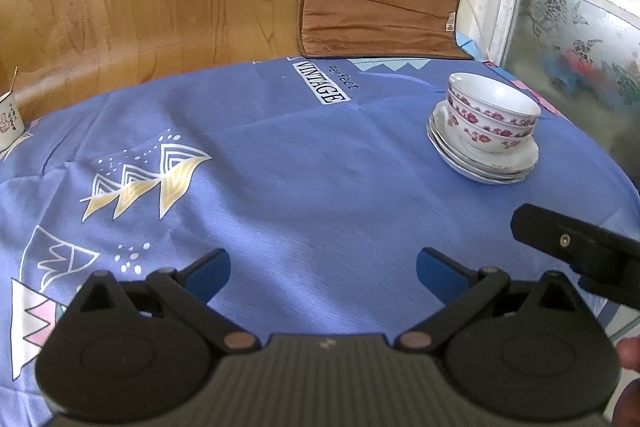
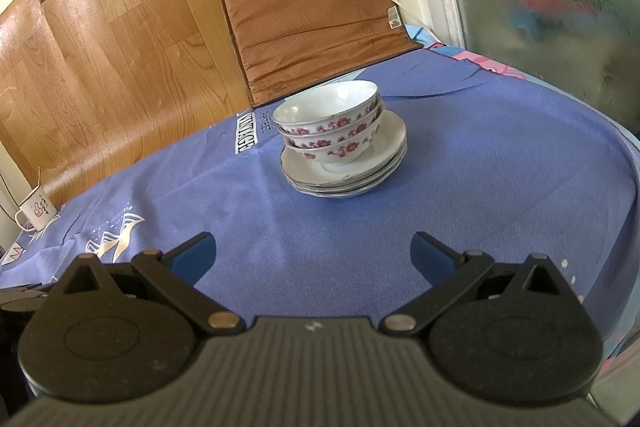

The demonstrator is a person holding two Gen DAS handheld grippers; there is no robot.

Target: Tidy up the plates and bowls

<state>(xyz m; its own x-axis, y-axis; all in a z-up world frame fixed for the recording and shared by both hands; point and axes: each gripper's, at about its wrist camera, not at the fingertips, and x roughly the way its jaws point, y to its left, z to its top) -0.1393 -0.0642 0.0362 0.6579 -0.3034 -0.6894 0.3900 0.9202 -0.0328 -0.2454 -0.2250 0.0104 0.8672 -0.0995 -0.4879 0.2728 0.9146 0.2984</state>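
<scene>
The bowls (image 2: 332, 125) sit nested, three by the look of it, on a stack of plates (image 2: 348, 175) at the centre of the right wrist view and at the right of the left wrist view (image 1: 492, 115). The whole pile rests on the surface (image 2: 480, 187), which a blue cloth covers.

Both are glazed china: stiff, smooth, likely slippery, and breakable if knocked or dropped. One bowl should be light; the full pile is heavier and could slide apart if tilted. The best hold is probably across the top bowl's rim, one finger inside and one outside. The plates offer only thin scalloped edges, hard to pinch while loaded.

The bowls open upward, and the stack's axis stands upright, with no clear lean. Being round, they have no long axis across the surface.

The left claw (image 1: 322, 277) is released and holds nothing, well short of the pile. The right claw (image 2: 314, 255) is likewise spread and bare, facing the pile.
</scene>
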